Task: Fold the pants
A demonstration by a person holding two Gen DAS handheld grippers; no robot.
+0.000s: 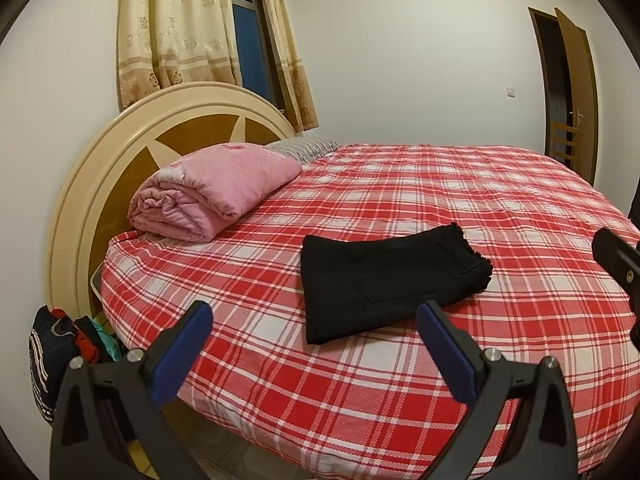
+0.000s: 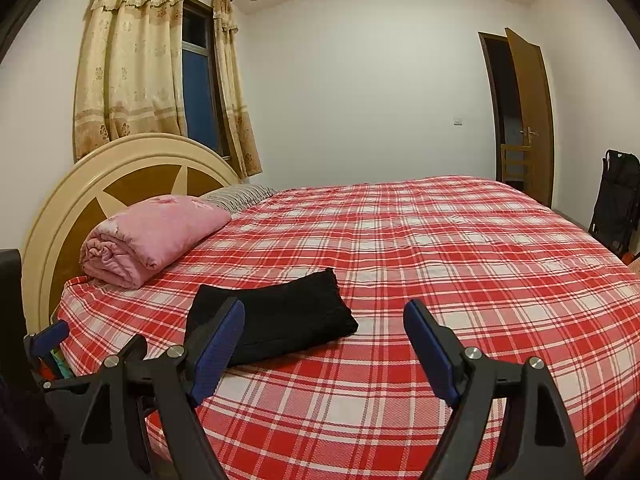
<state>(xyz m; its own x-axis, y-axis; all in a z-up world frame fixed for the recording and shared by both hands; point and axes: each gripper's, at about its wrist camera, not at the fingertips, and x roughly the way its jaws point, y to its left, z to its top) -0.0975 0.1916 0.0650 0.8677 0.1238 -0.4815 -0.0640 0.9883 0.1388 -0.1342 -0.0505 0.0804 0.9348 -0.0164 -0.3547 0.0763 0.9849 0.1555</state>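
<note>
Black pants [image 1: 390, 280] on red-white plaid bedsheet [image 1: 460, 208]; pink quilt [image 1: 212, 190] near cream-brown headboard [image 1: 120, 152]; blue gripper pads [image 1: 184, 354].

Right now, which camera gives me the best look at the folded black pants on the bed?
The left wrist view: the black pants lie whole and unobstructed there. In the right wrist view, a finger of the open right gripper covers their near corner.

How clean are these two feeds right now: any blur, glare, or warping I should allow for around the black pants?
Left wrist view: sharp, even indoor light, no glare; the black pants show little fold detail; fisheye bows the bed. Right wrist view: equally sharp, same warping; dark corners.
</note>
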